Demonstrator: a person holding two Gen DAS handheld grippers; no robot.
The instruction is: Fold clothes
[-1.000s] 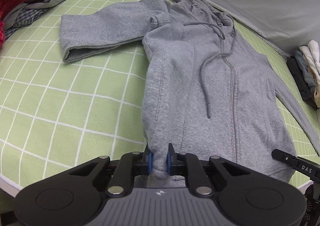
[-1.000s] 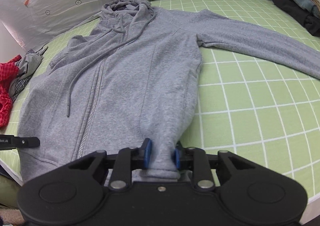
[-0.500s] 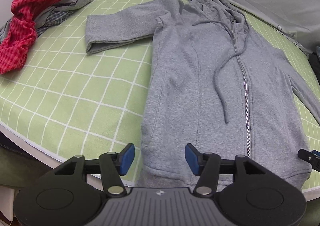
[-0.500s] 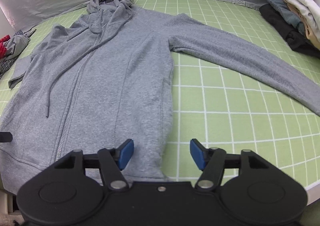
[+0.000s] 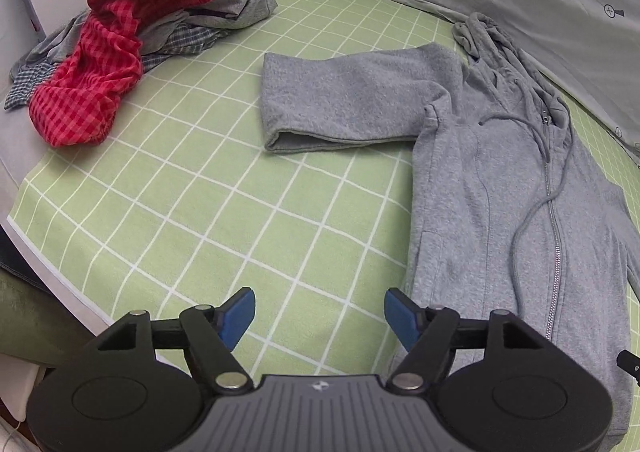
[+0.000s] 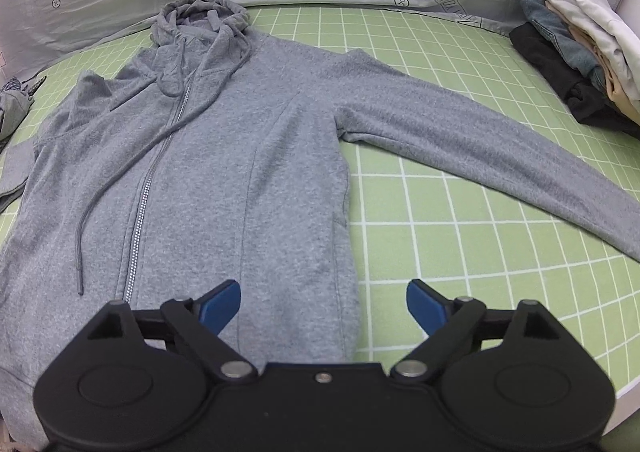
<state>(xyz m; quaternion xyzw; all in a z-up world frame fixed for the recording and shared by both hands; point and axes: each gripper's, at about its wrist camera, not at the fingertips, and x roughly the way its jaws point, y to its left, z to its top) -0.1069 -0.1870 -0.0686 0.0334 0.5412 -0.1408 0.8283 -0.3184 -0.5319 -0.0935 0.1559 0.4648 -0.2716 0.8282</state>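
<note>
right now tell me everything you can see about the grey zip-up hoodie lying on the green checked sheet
The grey zip-up hoodie looks like heathered fleece, with a silver zipper closed up the front, a bunched hood at the far end, and loose grey drawcords trailing over the chest. It lies flat, front up, on the green checked sheet. One sleeve stretches straight out; the other sleeve is doubled back on itself. No gripper pad touches it.

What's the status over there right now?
Left gripper and right gripper opening, holding nothing. Grey hoodie flat, unfolded. Nothing in the way.
</note>
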